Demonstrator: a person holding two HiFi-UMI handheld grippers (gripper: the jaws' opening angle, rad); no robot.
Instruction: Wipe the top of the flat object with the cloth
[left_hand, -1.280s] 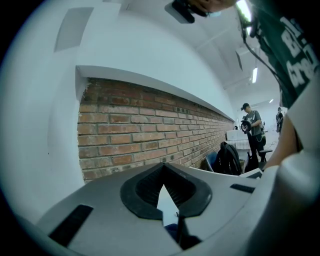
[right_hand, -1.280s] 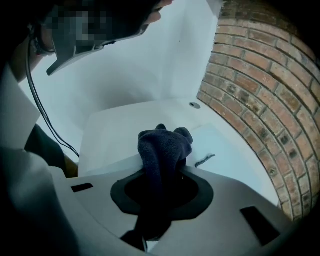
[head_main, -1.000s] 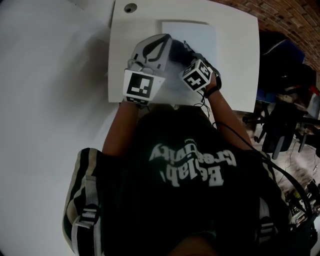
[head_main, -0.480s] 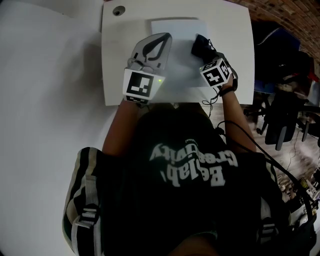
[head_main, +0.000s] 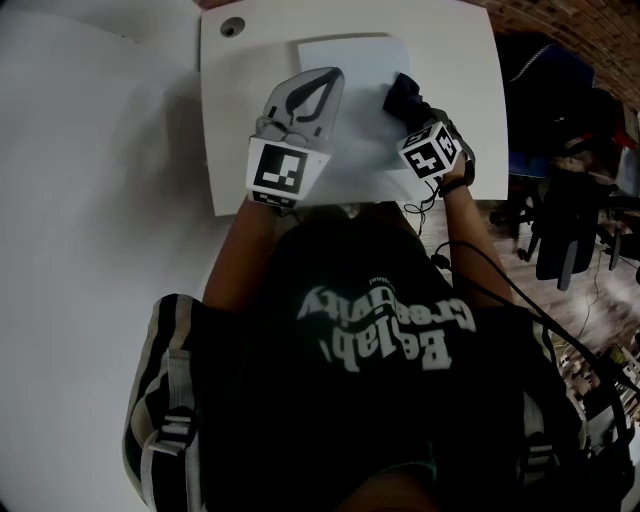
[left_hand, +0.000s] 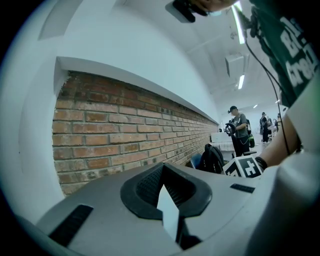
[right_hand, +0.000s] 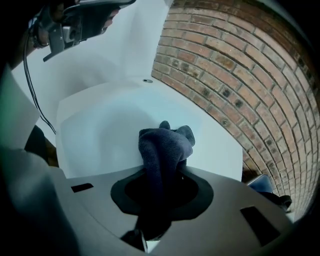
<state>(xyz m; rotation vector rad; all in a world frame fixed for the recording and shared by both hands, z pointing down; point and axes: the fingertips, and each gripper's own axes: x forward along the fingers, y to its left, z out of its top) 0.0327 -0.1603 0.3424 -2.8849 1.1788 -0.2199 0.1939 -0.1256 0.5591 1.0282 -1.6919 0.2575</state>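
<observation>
**Flat sheet** (head_main: 350, 60): white and thin. It lies on the far half of the desk (head_main: 455, 60), square to the edges.

**Cloth** (right_hand: 164, 146): dark blue towelling, bunched into a wad. It sits on the sheet's right part, close to its right edge.

**Right tool** (head_main: 412, 118): jaws clamped on the cloth, the wad poking out ahead of them and pressed down to the sheet.

**Left tool** (head_main: 315, 85): lies over the sheet's left part. Its jaws are drawn close together with only a thin white sliver between them. I cannot tell whether that sliver is the sheet's edge.

**Risks, as I judge them**
- The wad is narrow, so each pass covers only a stripe and patches may go unwiped.
- I am working near the right edge, so a stroke could run off onto the desk or catch the edge and lift it.
- If my left tool is not bearing down, the cloth's drag could slide the light sheet.
- A hard push could tug the cloth out of my jaws.
- The cable (head_main: 470, 262) trailing from my right tool could snag at the desk's near edge.

**Surroundings**
- Round hole (head_main: 232, 27) at the desk's far left corner, well apart from the sheet.
- Brick wall (left_hand: 125, 135) beyond the desk.
- Dark chairs (head_main: 560, 235) to the desk's right.
- Backpack (left_hand: 212, 157) and standing people (left_hand: 239, 131), far off.
- Nothing stands on the sheet except my two tools. My left tool covers the part beneath it.
</observation>
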